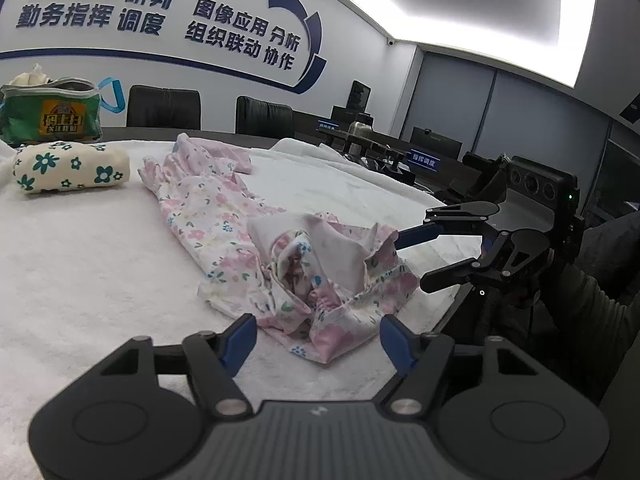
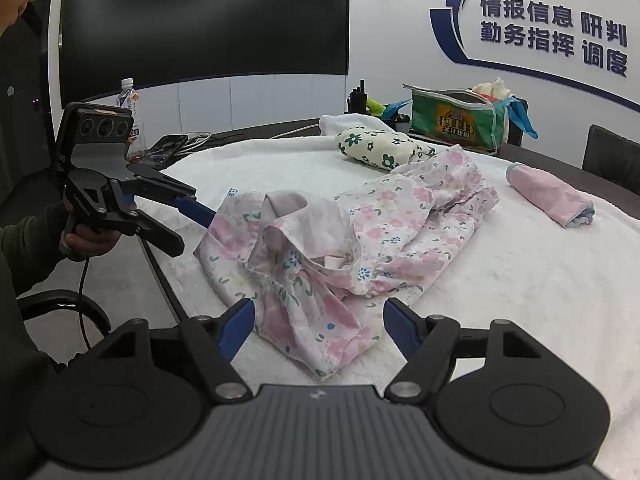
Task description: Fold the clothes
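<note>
A pink floral garment (image 1: 256, 232) (image 2: 360, 228) lies crumpled on the white fluffy cover (image 1: 80, 272) of the table. In the left wrist view, my left gripper (image 1: 318, 340) is open, and the garment's near hem lies between its blue pads without being pressed. My right gripper (image 1: 410, 264) comes in from the right, open, its upper finger touching the ruffled edge. The right wrist view shows my right gripper (image 2: 318, 320) open over the near corner of the cloth. My left gripper (image 2: 198, 234) stands open at the garment's left edge.
A folded cream garment with green flowers (image 1: 72, 168) (image 2: 376, 148) and a green bag (image 1: 52, 112) (image 2: 456, 116) sit at the back. A rolled pink piece (image 2: 548, 196) lies to the right. A bottle (image 2: 130, 116) and phone (image 2: 164, 148) stand far left. Dark chairs (image 1: 164, 108) line the far table edge.
</note>
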`<state>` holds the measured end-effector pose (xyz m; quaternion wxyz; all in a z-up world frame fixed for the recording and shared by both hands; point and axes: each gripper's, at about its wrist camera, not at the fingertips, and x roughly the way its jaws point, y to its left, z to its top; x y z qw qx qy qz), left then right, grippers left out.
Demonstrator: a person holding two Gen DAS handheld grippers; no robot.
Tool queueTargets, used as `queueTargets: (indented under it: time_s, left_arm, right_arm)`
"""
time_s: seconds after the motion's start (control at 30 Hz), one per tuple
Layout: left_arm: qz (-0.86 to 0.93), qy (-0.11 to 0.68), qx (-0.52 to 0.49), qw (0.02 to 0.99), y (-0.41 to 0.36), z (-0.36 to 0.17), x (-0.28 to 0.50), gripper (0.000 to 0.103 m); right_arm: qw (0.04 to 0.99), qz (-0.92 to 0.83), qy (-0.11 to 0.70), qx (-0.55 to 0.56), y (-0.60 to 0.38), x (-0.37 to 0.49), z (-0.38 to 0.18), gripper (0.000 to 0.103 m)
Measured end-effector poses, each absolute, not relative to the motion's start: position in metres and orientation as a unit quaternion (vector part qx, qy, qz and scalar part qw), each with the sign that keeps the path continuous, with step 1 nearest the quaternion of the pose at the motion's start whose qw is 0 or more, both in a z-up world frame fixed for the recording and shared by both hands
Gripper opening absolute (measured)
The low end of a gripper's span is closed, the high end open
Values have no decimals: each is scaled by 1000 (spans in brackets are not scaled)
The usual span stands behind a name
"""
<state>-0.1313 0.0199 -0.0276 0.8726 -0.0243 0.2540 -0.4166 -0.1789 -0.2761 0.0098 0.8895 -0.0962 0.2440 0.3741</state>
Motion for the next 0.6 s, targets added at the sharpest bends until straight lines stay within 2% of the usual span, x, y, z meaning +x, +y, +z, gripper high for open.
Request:
queueTargets:
  time_s: [0.37,0.47,0.6]
  left_arm:
    - [-415,250,-25,874,21,-27,-130,64]
    - [-415,247,-23,875,21,-25,-130,64]
    - [-425,227,-12,876,23,-15,-133,64]
  right_arm:
    - [897,369,224,-100,-278,-183,14,73]
    - [898,377,200,-105,-275,-188,20,66]
    - [891,401,184,-112,-266,-187,26,50]
